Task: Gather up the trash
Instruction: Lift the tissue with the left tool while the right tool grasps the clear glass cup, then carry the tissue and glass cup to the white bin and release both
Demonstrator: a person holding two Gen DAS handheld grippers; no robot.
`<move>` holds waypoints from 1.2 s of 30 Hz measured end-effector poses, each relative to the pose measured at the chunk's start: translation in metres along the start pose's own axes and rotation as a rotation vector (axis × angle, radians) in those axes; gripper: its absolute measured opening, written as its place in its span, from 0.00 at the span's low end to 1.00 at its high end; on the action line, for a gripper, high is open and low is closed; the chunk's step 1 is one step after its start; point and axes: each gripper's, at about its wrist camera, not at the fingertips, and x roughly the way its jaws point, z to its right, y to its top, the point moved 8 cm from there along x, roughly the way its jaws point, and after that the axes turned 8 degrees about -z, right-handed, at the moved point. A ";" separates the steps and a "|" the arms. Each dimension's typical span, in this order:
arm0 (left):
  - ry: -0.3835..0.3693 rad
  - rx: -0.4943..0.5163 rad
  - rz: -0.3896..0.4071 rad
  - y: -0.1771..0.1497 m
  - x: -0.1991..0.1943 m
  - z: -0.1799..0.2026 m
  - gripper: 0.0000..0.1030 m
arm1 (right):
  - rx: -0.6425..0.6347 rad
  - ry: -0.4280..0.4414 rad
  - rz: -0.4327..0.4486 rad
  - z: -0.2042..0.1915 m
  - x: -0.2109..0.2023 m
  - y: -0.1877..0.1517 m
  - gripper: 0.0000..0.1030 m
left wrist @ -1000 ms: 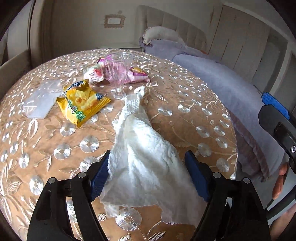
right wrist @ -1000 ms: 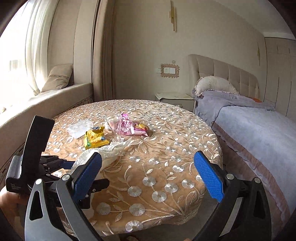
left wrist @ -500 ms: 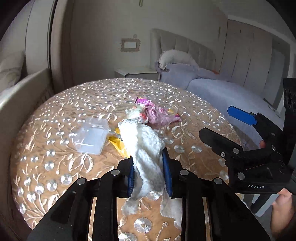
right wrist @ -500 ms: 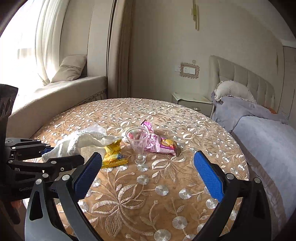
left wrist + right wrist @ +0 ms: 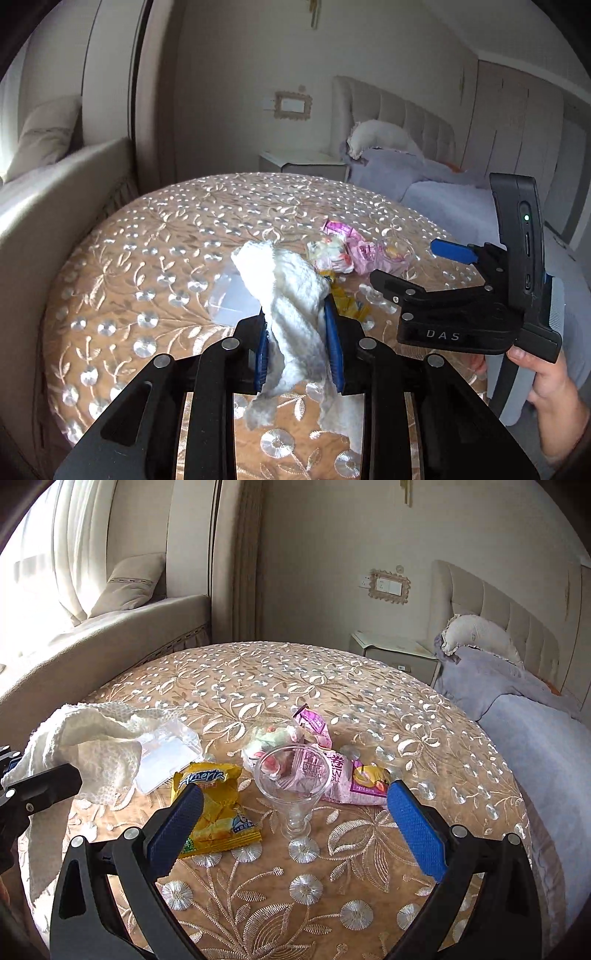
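While left gripper (image 5: 297, 347) clamps the white tissue (image 5: 291, 295), right gripper (image 5: 295, 812), fingers wide, sits nearest yellow wrapper (image 5: 214, 805), just ahead-left.

The tissue (image 5: 291, 295) hides most of the yellow packet (image 5: 347, 304) and part of the clear box (image 5: 231, 299) in the left view. The left gripper (image 5: 22, 794) is cut off at the right view's edge.

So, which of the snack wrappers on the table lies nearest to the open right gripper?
The yellow wrapper: it lies right beside the right gripper's left finger, while the pink wrapper lies behind the glass.
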 end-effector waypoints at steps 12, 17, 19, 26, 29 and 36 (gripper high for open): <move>-0.036 -0.012 -0.007 -0.002 0.005 -0.003 0.25 | 0.033 0.027 -0.089 0.000 0.032 -0.003 0.33; -0.035 0.007 -0.005 -0.004 0.000 0.003 0.25 | 0.023 0.034 -0.013 0.001 0.000 -0.001 0.33; -0.039 0.013 0.004 -0.003 -0.006 0.007 0.25 | 0.021 0.033 0.029 0.004 -0.021 0.001 0.33; -0.085 0.075 0.037 -0.005 -0.030 0.050 0.25 | 0.035 0.029 0.154 0.017 -0.106 -0.011 0.33; -0.130 0.110 0.046 -0.011 -0.038 0.076 0.25 | 0.050 0.013 0.188 0.024 -0.139 -0.026 0.33; -0.264 0.208 0.017 -0.047 -0.047 0.144 0.25 | 0.124 -0.063 0.212 0.052 -0.196 -0.085 0.33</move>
